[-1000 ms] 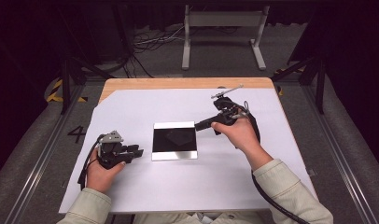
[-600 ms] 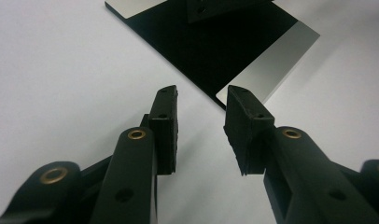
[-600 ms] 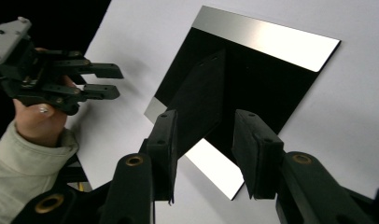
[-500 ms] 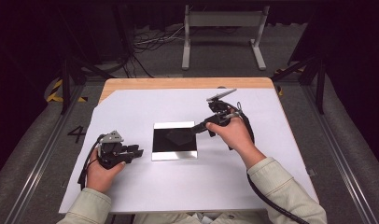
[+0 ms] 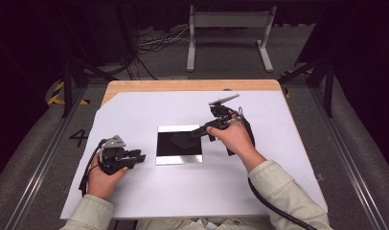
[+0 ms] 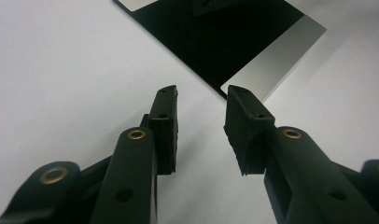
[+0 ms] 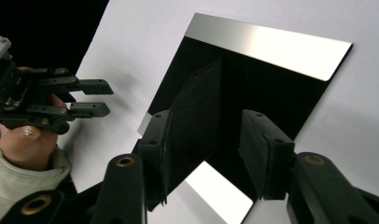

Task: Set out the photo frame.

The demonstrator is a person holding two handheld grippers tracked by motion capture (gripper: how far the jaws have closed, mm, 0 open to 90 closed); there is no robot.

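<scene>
A square mirror-like plate lies flat mid-table, its face reflecting black. My right gripper reaches over its right part, tilted down. A thin black sheet stands between its jaws, leaning on the left pad; the right pad is apart from it. These jaws have just been opening. My left gripper rests on the white table left of the plate, open and empty, pointing at the plate's near corner.
The white table sheet has bare room in front and to both sides. A wooden edge runs along the far side. Beyond it are a dark floor, cables and a white stand. The right gripper's cable trails along the person's sleeve.
The right hand has moved down and left, bringing the black sheet over the plate. Its jaws stand wider. The left hand has kept still.
</scene>
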